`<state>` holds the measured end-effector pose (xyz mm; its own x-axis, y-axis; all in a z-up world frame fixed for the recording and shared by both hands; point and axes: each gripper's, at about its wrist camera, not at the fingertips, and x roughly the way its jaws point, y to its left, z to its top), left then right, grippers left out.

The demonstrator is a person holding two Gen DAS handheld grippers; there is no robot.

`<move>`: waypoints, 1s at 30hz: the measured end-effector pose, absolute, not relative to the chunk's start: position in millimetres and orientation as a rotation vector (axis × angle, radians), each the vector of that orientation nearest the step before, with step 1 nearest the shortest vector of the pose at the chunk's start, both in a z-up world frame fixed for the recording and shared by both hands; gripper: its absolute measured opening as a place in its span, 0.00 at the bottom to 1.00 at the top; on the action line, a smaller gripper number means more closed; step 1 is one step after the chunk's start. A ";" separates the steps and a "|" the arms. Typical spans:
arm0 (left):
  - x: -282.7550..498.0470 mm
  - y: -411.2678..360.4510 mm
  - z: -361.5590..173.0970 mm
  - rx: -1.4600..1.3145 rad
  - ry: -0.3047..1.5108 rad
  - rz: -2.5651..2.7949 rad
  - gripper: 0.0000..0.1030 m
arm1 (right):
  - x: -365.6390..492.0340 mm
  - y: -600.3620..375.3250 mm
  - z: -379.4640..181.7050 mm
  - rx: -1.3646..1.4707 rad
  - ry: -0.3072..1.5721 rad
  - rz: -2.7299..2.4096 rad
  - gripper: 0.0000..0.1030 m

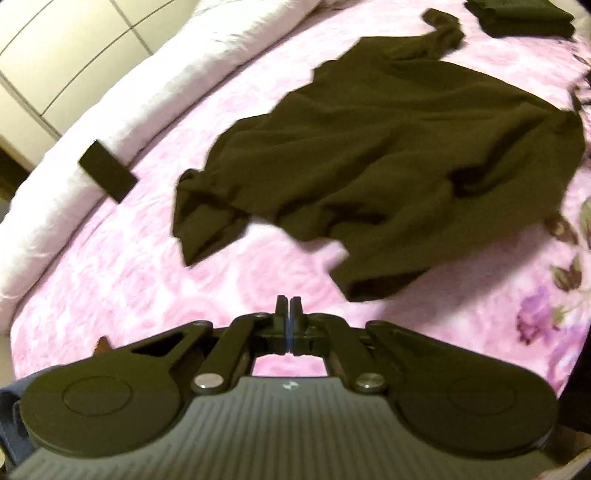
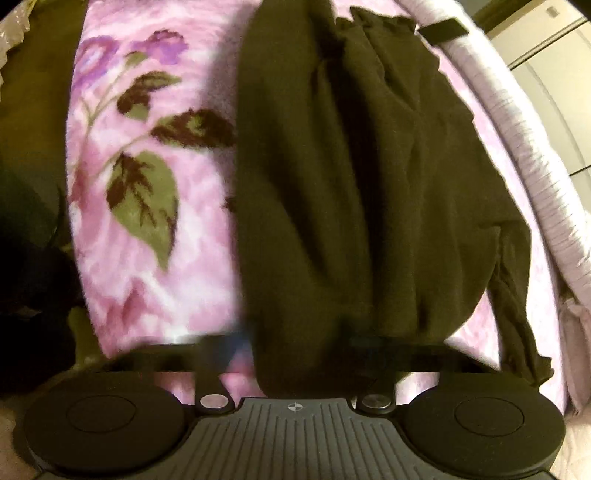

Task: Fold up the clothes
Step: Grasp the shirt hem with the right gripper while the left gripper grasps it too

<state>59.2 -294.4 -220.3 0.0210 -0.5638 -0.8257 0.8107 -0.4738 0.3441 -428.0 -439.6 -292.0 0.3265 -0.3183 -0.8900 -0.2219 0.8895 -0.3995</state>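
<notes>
Dark shirt (image 1: 388, 155) rumpled on pink floral blanket (image 1: 122, 266), sleeve end nearest L gripper (image 1: 288, 308). L jaws pressed together, nothing held, above bare blanket. R gripper (image 2: 295, 350) blurred, shirt draped over fingers; grip can't be told. Folded dark pile (image 1: 524, 16) far corner. Black slab (image 1: 107, 171) by white duvet (image 1: 110, 92).

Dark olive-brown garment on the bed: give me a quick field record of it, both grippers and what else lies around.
garment: dark olive-brown crumpled cloth garment, spread unfolded on the pink floral blanket
left gripper: jaws shut, empty, short of the garment's near edge
right gripper: jaws blurred and hidden by cloth; grip unclear
folded dark clothes: far corner
flat black rectangular object: against the white duvet
</notes>
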 end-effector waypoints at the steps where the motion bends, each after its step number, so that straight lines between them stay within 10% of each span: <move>1: 62.6 -291.3 -215.7 1.237 0.296 -1.670 0.00 | -429.9 -444.0 -282.5 -0.505 1.252 -0.063 0.05; 8: 35.9 -244.3 -208.1 1.263 0.378 -1.802 0.00 | -458.4 -454.0 -217.8 -0.534 1.318 0.070 0.04; 14: -26.2 -212.3 -273.2 1.407 0.251 -1.914 0.39 | -485.6 -441.8 -219.7 -0.509 1.396 0.112 0.04; 20: -54.4 -220.6 -337.0 1.551 -0.020 -1.890 0.38 | -484.1 -447.1 -233.9 -0.510 1.408 0.114 0.05; 22: -51.1 -229.4 -336.5 1.541 0.004 -1.923 0.07 | -484.3 -450.5 -235.8 -0.513 1.413 0.118 0.04; 30: -10.0 -206.9 -250.1 1.562 0.211 -1.943 0.03 | -489.2 -458.8 -202.6 -0.450 1.406 0.177 0.04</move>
